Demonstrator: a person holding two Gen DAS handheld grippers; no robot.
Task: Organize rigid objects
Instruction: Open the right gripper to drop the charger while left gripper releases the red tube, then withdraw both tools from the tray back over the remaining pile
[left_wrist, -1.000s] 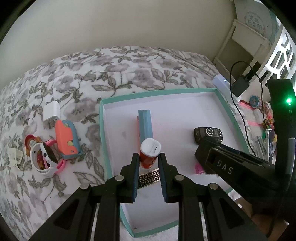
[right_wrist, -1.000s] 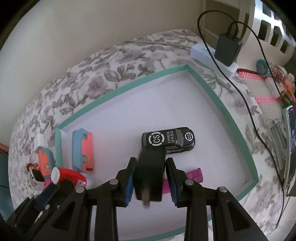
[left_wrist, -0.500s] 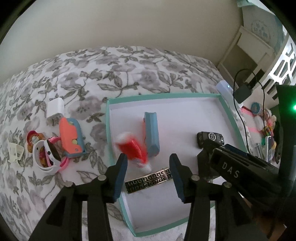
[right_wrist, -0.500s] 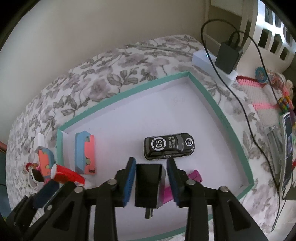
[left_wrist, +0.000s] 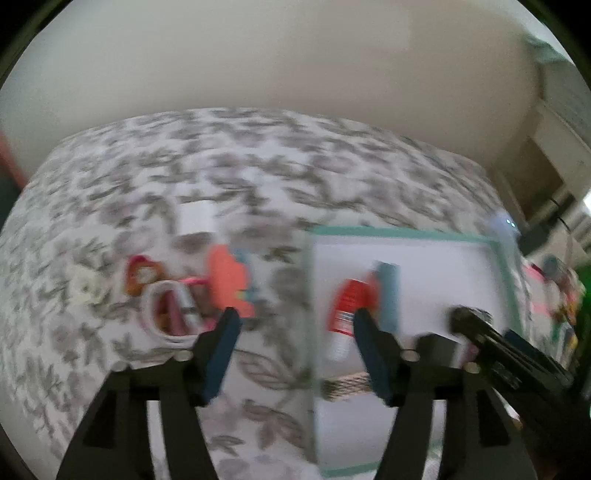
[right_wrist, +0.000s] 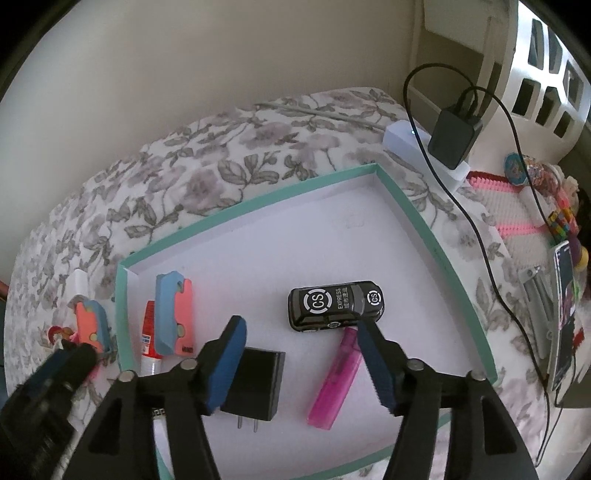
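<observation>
- Tray (right_wrist: 439, 254): shallow white box w/ teal rim, sitting on floral bedspread (right_wrist: 229, 155).
- Black charger (right_wrist: 255, 384): flat, lying in near-left part of tray, 2 prongs pointing toward camera, just beside left finger of right gripper (right_wrist: 299, 354). Jaws spreading, pads off it, nothing pinched.
- Red bottle (right_wrist: 149, 332): white cap, lying on its side along tray's left wall, touching blue/coral block (right_wrist: 173, 314).
- Left gripper (left_wrist: 295, 343): jaws widening too, empty; view heavily blurred, tray's left edge showing between the fingers.
- Vs 1 s ago: charger was clamped in right gripper, now lying released on tray floor. Bottle was upright in left gripper's pinch, now let go and lying down; left view has swung left toward loose items on bedspread.
- Count in tray: 1 charger, 1 red bottle, 1 blue/coral block, 1 black toy car (right_wrist: 334, 304), 1 pink lighter (right_wrist: 336, 380), 1 patterned band (left_wrist: 347, 384) at near edge.
- Outside, left of tray: 1 more blue/coral block (right_wrist: 90, 321), 1 white plug (left_wrist: 195, 218), 1 white ring (left_wrist: 166, 314); other bits too blurry.
</observation>
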